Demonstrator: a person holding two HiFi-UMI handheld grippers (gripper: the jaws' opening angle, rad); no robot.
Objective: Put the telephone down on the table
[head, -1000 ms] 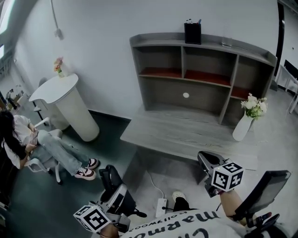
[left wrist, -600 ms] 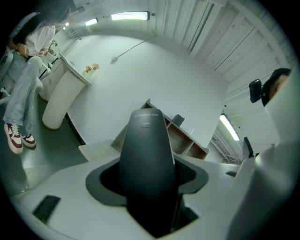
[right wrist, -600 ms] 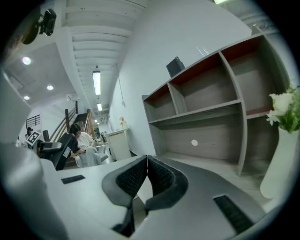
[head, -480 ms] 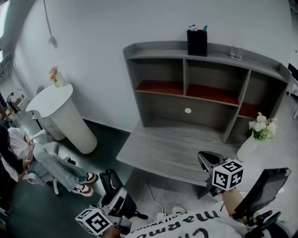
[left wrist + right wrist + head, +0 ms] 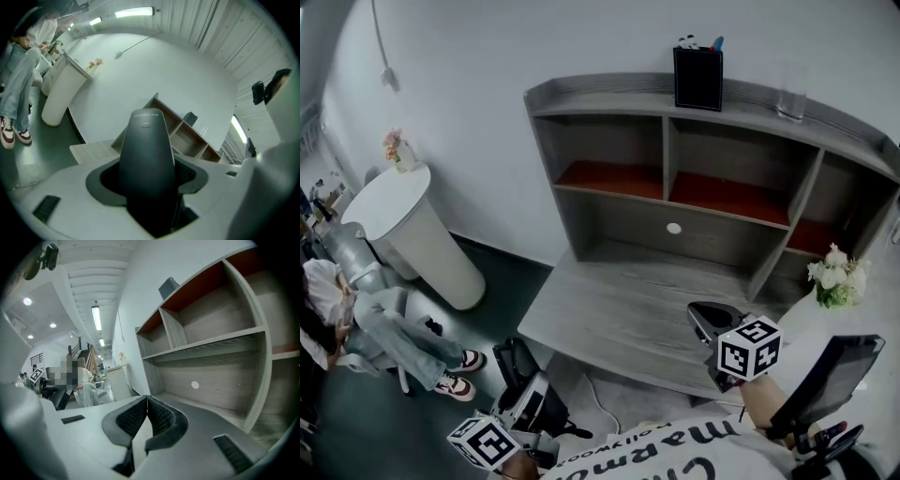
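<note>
The grey wooden table with its open shelf unit (image 5: 619, 314) filled the frame's centre. At lower right, over the table's front, the right gripper (image 5: 711, 323) was pinched closed on nothing. At lower left, off the table, the left gripper (image 5: 525, 394) clasped the dark, rounded plastic telephone handset (image 5: 146, 150).

The telephone (image 5: 146, 150) is hidden at its lower end by the left gripper (image 5: 146, 180); its print is unreadable. The seated person (image 5: 394, 330) is cut off at left.
</note>
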